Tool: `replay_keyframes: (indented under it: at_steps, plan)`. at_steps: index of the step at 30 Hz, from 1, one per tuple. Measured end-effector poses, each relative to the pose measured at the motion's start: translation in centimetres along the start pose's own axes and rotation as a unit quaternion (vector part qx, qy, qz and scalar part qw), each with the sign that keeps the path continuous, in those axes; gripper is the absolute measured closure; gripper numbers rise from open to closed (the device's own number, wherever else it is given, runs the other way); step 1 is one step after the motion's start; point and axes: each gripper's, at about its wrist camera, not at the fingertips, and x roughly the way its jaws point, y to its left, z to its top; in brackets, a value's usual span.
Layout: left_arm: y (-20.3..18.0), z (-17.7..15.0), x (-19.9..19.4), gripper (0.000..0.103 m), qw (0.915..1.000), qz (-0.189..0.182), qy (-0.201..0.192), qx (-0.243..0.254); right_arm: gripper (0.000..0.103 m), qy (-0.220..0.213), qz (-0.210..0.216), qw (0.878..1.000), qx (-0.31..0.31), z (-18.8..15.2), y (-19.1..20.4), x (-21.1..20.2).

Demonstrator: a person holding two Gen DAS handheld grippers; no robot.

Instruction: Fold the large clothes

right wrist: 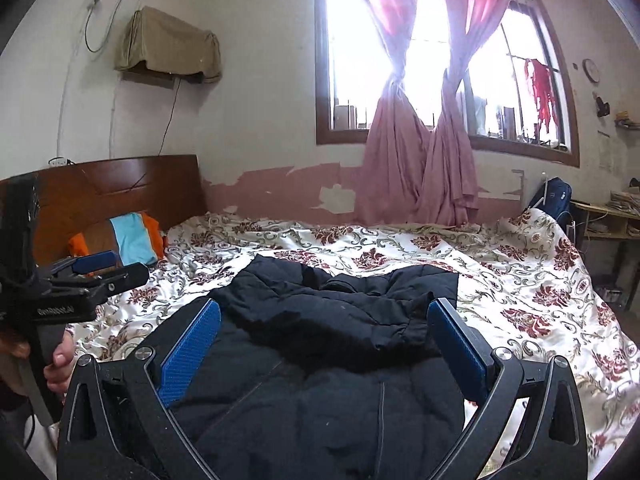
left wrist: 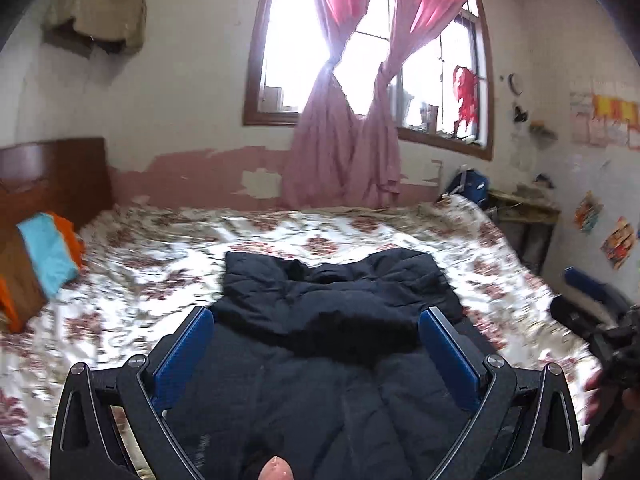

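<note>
Far left on my right wrist feed, the left hand-held gripper (right wrist: 94, 264) pokes in from the edge, a hand (right wrist: 60, 364) wrapped round its grip; from that side angle its blue pads overlap. On its own left wrist camera I get the answer: left hand-held gripper (left wrist: 316, 330) with its blue fingers (left wrist: 184, 356) spread wide and nothing between them. A fingertip (left wrist: 276, 468) peeks up at the bottom edge, mostly cut off.

Behind it, a folded stack (right wrist: 128, 242) of orange, turquoise and brown cloth sits by the wooden headboard (right wrist: 132, 188); what garments they are, I cannot tell.

Centre now: the dark jacket (right wrist: 332, 320) lies spread on the floral bedspread (right wrist: 520, 280), its upper part towards the window (right wrist: 440, 60) and a flap doubled over across the middle. Its lower part runs beneath both cameras and is cut off by the frames, so I cannot see the hem. The fabric is so dark that seams and sleeves barely read.

The right hand-held gripper (right wrist: 326, 332) hangs above the jacket, fingers (right wrist: 460, 344) well apart, gripping nothing. Whether the pads brush the cloth I cannot tell.

Right side: the left wrist picture smears badly here. The right hand-held gripper (left wrist: 616, 344) shows only as a dark blur at the edge. A blue bag (right wrist: 554, 196) stands past the bed's far corner, beside a desk (right wrist: 608, 224) half cut off.
</note>
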Motion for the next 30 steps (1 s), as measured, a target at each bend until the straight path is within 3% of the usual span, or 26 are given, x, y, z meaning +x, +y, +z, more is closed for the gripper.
replay_keyframes:
  at_steps: [4,9,14,23,30]
  plan:
    - [-0.2,-1.4,-1.8,0.000,0.9998,0.012,-0.008,0.014,0.002,0.000,-0.008,1.000,0.005,-1.2,0.4,-1.5]
    - [-0.2,-4.2,-3.3,0.000,0.9990,-0.028,0.012,0.032,0.002,0.014,-0.004,1.000,0.013,-3.9,0.4,-3.0]
    - [-0.9,-7.8,-4.5,0.000,0.9969,-0.003,0.034,0.071,0.002,0.013,-0.004,1.000,0.012,-7.6,0.6,-4.3]
    - [0.5,-12.7,-5.8,0.000,0.9979,0.004,0.061,0.019,0.002,0.031,-0.007,0.999,0.019,-12.6,1.0,-6.2]
    - [1.4,-15.6,-5.7,0.000,0.9937,0.024,0.107,0.020,0.002,0.044,-0.033,0.998,-0.017,-14.0,1.4,-7.0]
